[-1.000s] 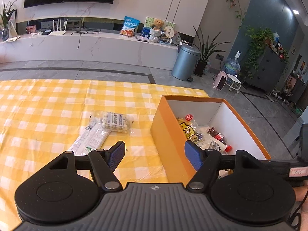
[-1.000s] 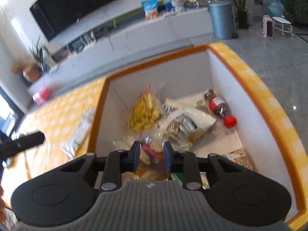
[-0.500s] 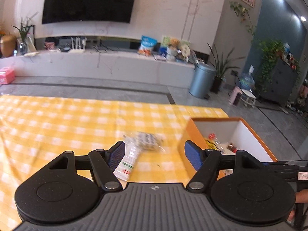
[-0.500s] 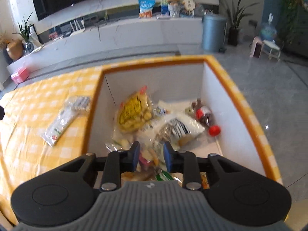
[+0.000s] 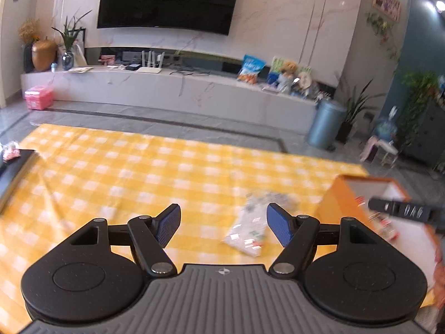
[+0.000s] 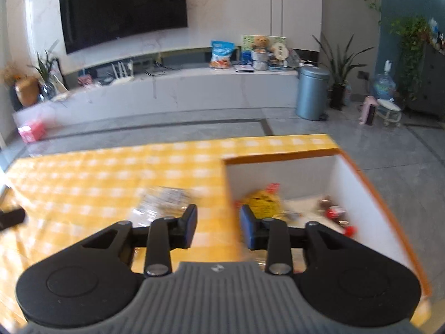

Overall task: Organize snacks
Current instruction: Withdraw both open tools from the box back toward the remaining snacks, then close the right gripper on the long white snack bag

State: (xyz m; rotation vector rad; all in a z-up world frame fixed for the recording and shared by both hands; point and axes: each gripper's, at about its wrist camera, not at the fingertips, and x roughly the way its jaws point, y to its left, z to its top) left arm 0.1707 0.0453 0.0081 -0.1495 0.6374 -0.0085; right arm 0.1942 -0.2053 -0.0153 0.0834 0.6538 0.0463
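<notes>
Right wrist view: my right hand-held gripper [image 6: 218, 226] hangs jaws apart and empty above the orange box [image 6: 370, 183], where bagged snacks already lie. My left hand-held gripper [image 5: 222, 224] is spread wide, I judge for the snack packets [image 5: 250, 228] on the table [image 5: 139, 167] beyond.

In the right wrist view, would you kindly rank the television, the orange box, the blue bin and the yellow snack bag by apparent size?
1 and 2. Orange box and television: alike in the frame, and the box's nearness makes ranking unsure.
3. Blue bin.
4. Yellow snack bag, partly hidden behind the jaws.
</notes>
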